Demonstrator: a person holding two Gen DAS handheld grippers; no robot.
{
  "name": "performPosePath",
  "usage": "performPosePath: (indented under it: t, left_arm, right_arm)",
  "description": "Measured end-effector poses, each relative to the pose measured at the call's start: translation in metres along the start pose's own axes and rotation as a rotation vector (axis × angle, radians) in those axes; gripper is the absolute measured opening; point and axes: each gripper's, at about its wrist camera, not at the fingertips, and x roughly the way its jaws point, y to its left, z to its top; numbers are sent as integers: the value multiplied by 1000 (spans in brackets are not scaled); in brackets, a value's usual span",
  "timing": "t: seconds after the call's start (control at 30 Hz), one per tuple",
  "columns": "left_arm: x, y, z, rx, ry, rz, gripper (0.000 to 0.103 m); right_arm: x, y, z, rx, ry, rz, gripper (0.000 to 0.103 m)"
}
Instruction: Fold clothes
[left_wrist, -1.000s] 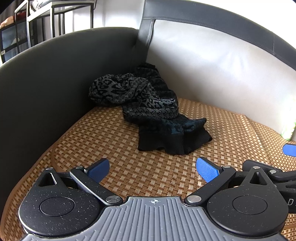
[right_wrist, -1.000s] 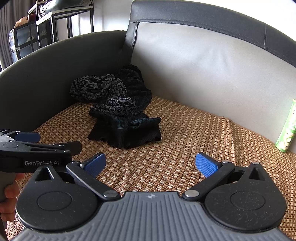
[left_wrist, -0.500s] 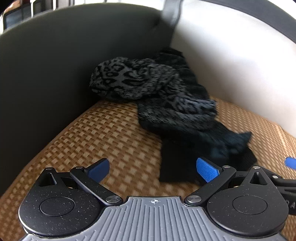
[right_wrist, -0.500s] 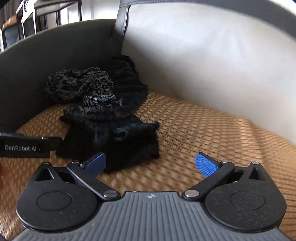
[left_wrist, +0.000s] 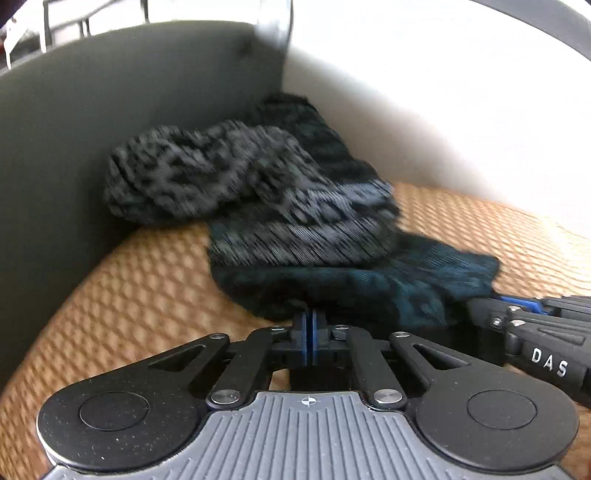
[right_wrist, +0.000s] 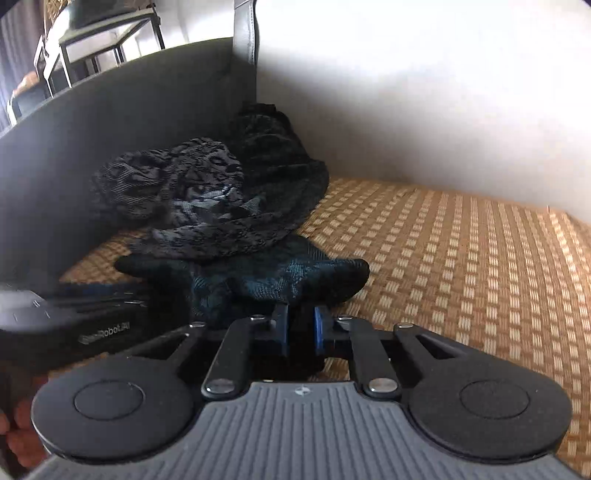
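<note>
Left gripper (left_wrist: 309, 326) and right gripper (right_wrist: 301, 325) are each clamped on the near hem of the dark garment (right_wrist: 236, 229). Garment trails away toward 11 o'clock, heaped in the sofa corner (right_wrist: 236, 92).

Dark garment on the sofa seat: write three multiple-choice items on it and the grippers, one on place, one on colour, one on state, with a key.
1. Where does the garment lie?
A. in the seat corner, against the grey armrest and the pale backrest
B. on the floor
C. hanging over the backrest

2. What colour are the gripper pads?
A. red
B. blue
C. yellow

3. How is the left gripper?
A. wide open
B. shut on the garment's near edge
C. out of view

Key: 1 A, the heap sits on the woven mat where armrest meets backrest. 2 B, blue shows between the fingers. 3 B, its pads meet at the dark hem; the right gripper pinches the hem too.
</note>
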Motion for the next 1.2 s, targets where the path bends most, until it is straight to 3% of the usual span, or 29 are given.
performPosePath:
  t: [0.17,0.3,0.43,0.7,0.77,0.83,0.9,0.93,0.97,1.0,1.03,1.07,1.1,1.2]
  left_arm:
    - [-44,-19,-29,-59,37,-97,0]
    - [-98,-26,-62,-68,24,-132,0]
    - [-152,-39,-91,-92,42,-224,0]
    - [-238,-85,-180,7,158,-427,0]
    - [-244,-93,-202,33,222,-466,0]
    - [-244,-97,-217,50,272,-474,0]
    - [-246,-94,-223,43,281,-466,25]
    - [-248,-90,-219,30,265,-460,28]
    - [-251,-85,-211,22,245,-451,38]
    - [-254,-81,-204,13,224,-442,49]
    - [-257,-77,-197,7,196,-431,54]
    - [-262,-74,-191,5,157,-418,60]
    - [-266,-71,-184,1,118,-399,65]
    - [-265,-58,-166,-48,33,-327,84]
  right_arm:
    - [-59,-8,-11,-7,-20,32,12]
    - [-152,-34,-36,27,-52,-1,12]
    - [-263,-65,-82,49,-68,-72,12]
    - [-446,-131,-187,231,-79,-376,10]
    - [-474,-152,-215,308,-42,-462,8]
    - [-474,-164,-230,346,32,-515,8]
    - [-466,-170,-238,375,104,-546,11]
    - [-458,-169,-239,385,140,-553,13]
    - [-450,-168,-239,391,170,-558,15]
    - [-447,-157,-229,355,140,-552,18]
    - [-444,-147,-218,319,110,-547,32]
    - [-442,-135,-208,282,78,-537,55]
    - [-440,-118,-194,238,31,-500,63]
    - [-412,-67,-150,79,-37,-378,66]
